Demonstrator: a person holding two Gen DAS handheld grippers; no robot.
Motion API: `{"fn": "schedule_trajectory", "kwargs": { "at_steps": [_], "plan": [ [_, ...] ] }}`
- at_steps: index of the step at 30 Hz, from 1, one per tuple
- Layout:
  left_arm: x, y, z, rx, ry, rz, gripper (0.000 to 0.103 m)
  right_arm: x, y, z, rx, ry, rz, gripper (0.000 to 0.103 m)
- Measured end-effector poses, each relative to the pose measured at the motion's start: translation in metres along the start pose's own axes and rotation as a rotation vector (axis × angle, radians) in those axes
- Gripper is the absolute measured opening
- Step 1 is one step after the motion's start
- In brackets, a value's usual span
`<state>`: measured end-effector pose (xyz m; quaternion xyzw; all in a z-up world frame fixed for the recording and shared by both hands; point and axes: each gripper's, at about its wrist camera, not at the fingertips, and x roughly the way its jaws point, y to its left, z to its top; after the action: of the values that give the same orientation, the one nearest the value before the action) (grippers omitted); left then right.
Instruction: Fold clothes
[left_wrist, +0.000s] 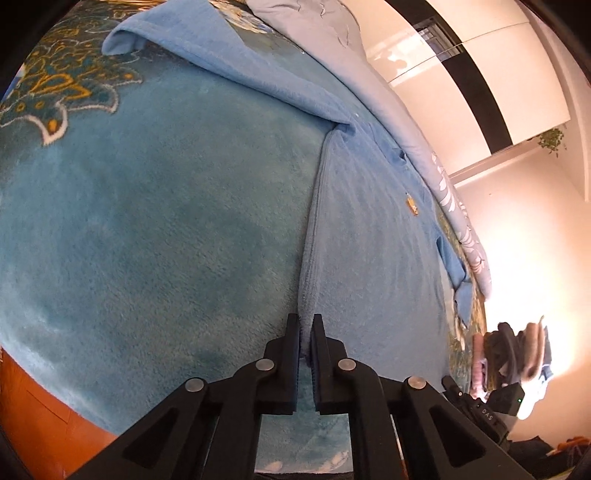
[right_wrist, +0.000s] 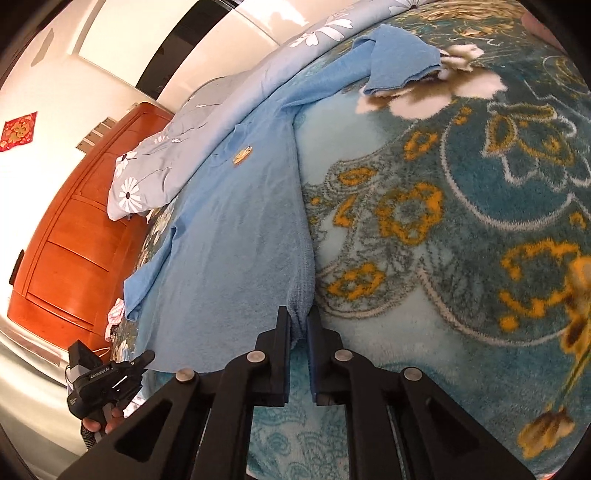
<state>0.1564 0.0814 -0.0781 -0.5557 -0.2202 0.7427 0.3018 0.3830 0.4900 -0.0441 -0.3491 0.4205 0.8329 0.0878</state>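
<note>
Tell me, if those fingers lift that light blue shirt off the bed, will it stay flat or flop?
Probably flop: the light blue shirt looks soft, its sleeve already crumpled. Likely light, since both grippers pinch only its hem. Its fuzzy surface may cling slightly to the plush blanket.

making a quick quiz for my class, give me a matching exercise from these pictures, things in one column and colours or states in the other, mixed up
Things:
1. shirt
2. blanket
3. headboard
4. left gripper

Colours or states:
a. orange-brown wood
b. shut on the shirt's hem
c. plain light blue, with a small yellow badge
d. teal with yellow flowers

Pairs: 1-c, 2-d, 3-a, 4-b
</note>
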Motion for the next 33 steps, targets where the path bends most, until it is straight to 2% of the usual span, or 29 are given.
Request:
{"fn": "schedule_trajectory", "kwargs": {
  "at_steps": [1,3,4,5,6,11,14,17,18,19,20,31,33],
  "plan": [
    [-0.004,0.001,0.003,0.003,-0.014,-0.002,0.009,-0.002,0.0,0.001,-0.003,-0.002,-0.001,0.014],
    [-0.015,0.006,0.014,-0.006,-0.075,0.012,0.025,-0.01,0.0,0.004,-0.014,-0.042,-0.028,0.03],
    [-0.022,0.013,0.025,-0.033,-0.115,0.025,0.031,-0.014,0.001,0.006,-0.019,-0.062,-0.042,0.042],
    [-0.028,0.02,0.036,-0.059,-0.155,0.038,0.04,-0.018,0.001,0.008,-0.027,-0.082,-0.053,0.045],
    [-0.033,0.028,0.048,-0.089,-0.188,0.049,0.045,-0.019,0.003,0.01,-0.036,-0.095,-0.064,0.046],
    [-0.044,0.073,0.118,-0.277,-0.286,0.091,0.05,-0.017,0.008,0.018,-0.053,-0.113,-0.103,0.046],
    [-0.051,0.098,0.158,-0.383,-0.341,0.109,0.05,-0.011,0.009,0.022,-0.053,-0.091,-0.116,0.046],
    [-0.055,0.105,0.18,-0.428,-0.363,0.129,0.045,-0.004,0.007,0.024,-0.045,-0.069,-0.125,0.046],
    [-0.057,0.107,0.186,-0.441,-0.37,0.141,0.024,-0.003,0.006,0.024,-0.043,-0.071,-0.122,0.046],
    [-0.057,0.1,0.192,-0.429,-0.381,0.158,0.01,-0.003,0.006,0.025,-0.043,-0.072,-0.12,0.046],
    [-0.055,0.078,0.197,-0.371,-0.398,0.183,0.004,-0.003,0.005,0.025,-0.043,-0.071,-0.117,0.046],
    [-0.03,-0.167,0.25,0.279,-0.569,0.454,0.003,-0.006,-0.003,0.028,-0.053,-0.066,-0.05,0.046],
    [-0.007,-0.222,0.245,0.428,-0.569,0.457,0.003,-0.008,-0.003,0.029,-0.064,-0.072,-0.052,0.046]
  ]
}}
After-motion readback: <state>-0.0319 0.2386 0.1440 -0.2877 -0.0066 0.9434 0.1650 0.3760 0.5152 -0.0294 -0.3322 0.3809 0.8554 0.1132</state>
